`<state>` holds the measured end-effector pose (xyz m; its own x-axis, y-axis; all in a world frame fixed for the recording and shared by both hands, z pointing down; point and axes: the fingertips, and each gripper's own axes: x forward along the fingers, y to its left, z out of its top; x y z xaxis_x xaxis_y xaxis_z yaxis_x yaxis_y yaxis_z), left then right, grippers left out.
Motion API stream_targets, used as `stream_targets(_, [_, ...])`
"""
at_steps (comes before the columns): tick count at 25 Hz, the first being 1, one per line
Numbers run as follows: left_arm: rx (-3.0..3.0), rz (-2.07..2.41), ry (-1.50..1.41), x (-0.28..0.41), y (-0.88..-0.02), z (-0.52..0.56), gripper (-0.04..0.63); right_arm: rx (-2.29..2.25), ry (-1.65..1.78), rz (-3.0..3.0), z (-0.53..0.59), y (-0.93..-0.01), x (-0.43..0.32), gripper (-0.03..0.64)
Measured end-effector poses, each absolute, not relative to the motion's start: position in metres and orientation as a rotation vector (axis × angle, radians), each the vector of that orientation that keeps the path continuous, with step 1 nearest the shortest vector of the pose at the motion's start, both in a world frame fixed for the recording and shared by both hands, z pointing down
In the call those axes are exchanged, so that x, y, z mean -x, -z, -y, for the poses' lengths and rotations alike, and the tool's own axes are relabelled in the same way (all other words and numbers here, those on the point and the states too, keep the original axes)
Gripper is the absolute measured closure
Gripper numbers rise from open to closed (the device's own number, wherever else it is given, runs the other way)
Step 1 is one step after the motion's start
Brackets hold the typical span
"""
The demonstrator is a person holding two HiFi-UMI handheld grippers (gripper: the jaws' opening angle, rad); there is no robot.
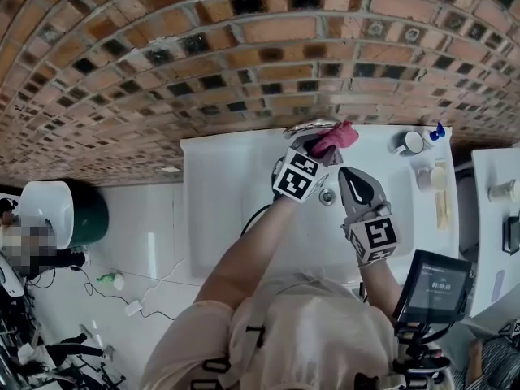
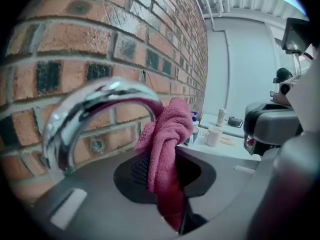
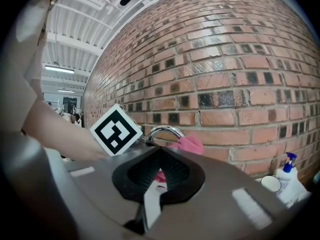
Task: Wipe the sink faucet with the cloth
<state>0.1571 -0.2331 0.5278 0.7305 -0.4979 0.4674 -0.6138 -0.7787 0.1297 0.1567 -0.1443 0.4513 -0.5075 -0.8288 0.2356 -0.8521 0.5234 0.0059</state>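
Noted left gripper (image 1: 323, 147) up at the faucet (image 1: 309, 126), jaws pinched nearly together on a pink cloth (image 1: 339, 136), cloth bunched against one end of the chrome arch, close under the brick wall (image 1: 244, 39). Confirmed in the left gripper view: cloth hanging between the pads, upper fold touching the faucet. Logged right gripper (image 1: 345, 173) just beside, over the white sink (image 1: 211, 218), jaw tips together, nothing held, pointed toward faucet and cloth. Spotted drain (image 1: 327, 196) between the two grippers. Blocking part of the faucet in the right gripper view: left gripper's marker cube (image 1: 301, 177) and a forearm (image 1: 252, 246). On the ledge to the right, well apart from the faucet: white mug (image 1: 410, 142), blue pump bottle (image 1: 438, 131), a few pale items beside them, too small to name. Low right: dark screen (image 1: 439, 281) with light digits, too small to read. Left of the sink, on the pale floor: white-and-green bin (image 1: 65, 214), loose cable (image 1: 154, 287). Writing: only black-and-white square patterns on both cubes; bottle label unreadable.
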Motion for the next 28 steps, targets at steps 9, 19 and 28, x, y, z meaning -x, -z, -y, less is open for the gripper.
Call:
stream_targets(9, [-2.65,0.87,-0.545,-0.146,-0.514,0.22,0.525,-1.416,-0.2,2.579,0.155,-0.448,-0.155,0.623])
stream_targets(19, [-2.855,0.911,-0.448,-0.159,-0.441,0.232,0.526,-1.433,-0.165,2.616,0.143,-0.428,-0.147,0.623])
stream_targets(28, [-2.701,0.848,-0.64,-0.166,-0.53,0.231,0.526,-1.466,-0.185,2.579,0.144,-0.439,-0.167,0.623])
